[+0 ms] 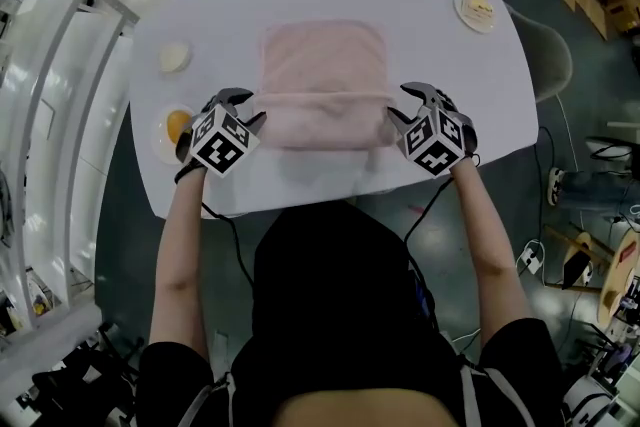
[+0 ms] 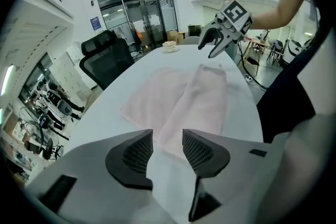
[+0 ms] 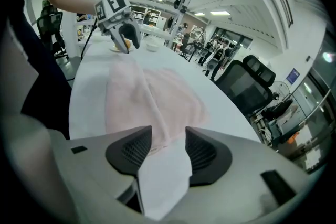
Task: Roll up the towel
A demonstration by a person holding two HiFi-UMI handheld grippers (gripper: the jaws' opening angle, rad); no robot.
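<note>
Soft, light, floppy pink towel (image 1: 323, 65) lies at the middle of the table (image 1: 450, 75), near part rolled; left gripper (image 1: 250, 108) and right gripper (image 1: 403, 105), both spread and empty, sit at the roll's ends, likely the best pinch spots.

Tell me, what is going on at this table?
A person holds a gripper in each hand and works on a pink towel spread on the white table. The towel's near edge is already turned over into a thick fold. The left gripper is at the fold's left end and the right gripper at its right end, both with jaws apart, gripping nothing. Most of the towel lies flat, not yet rolled.
</note>
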